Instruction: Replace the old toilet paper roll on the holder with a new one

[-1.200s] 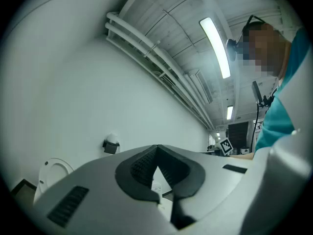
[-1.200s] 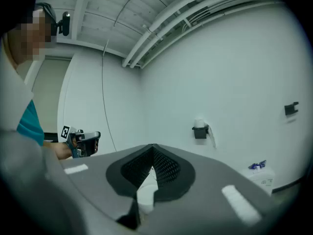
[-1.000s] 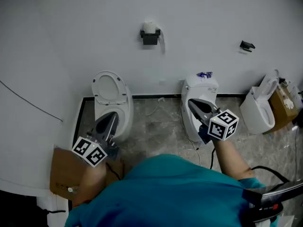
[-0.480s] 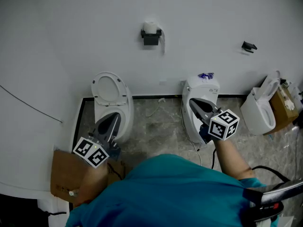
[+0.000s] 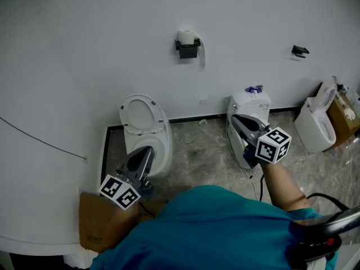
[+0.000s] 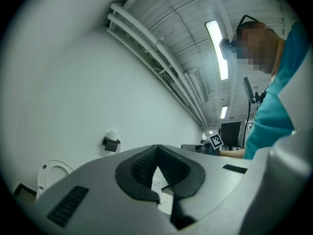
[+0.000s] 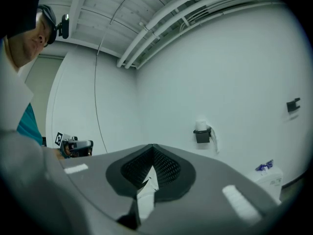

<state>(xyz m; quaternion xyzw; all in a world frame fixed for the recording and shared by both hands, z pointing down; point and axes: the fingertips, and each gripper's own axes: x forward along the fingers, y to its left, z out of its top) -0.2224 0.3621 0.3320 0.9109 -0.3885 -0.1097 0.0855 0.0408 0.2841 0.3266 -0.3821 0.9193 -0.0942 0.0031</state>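
Note:
A black toilet paper holder (image 5: pixel 188 49) hangs on the white wall with a white roll (image 5: pixel 186 36) on top and a strip of paper trailing at its right. In the head view my left gripper (image 5: pixel 147 150) is shut and empty over a toilet bowl (image 5: pixel 145 129). Shut and empty too, my right gripper (image 5: pixel 235 117) points at a white toilet tank (image 5: pixel 251 103). Both are well short of the wall. The left gripper view shows the holder (image 6: pixel 111 143) beyond the closed jaws. The right gripper view shows the holder (image 7: pixel 202 135) and roll (image 7: pixel 201 125) ahead. No other roll shows.
A blue item (image 5: pixel 255 89) lies on the tank. Another white toilet (image 5: pixel 319 122) and a cardboard box (image 5: pixel 343 112) stand at the right. A cardboard box (image 5: pixel 95 225) sits at lower left. A small black fixture (image 5: pixel 300 50) is on the wall at right.
The wall, holder and toilets have shifted down and right in the head view as the person and both grippers moved forward. Both jaws stay shut.

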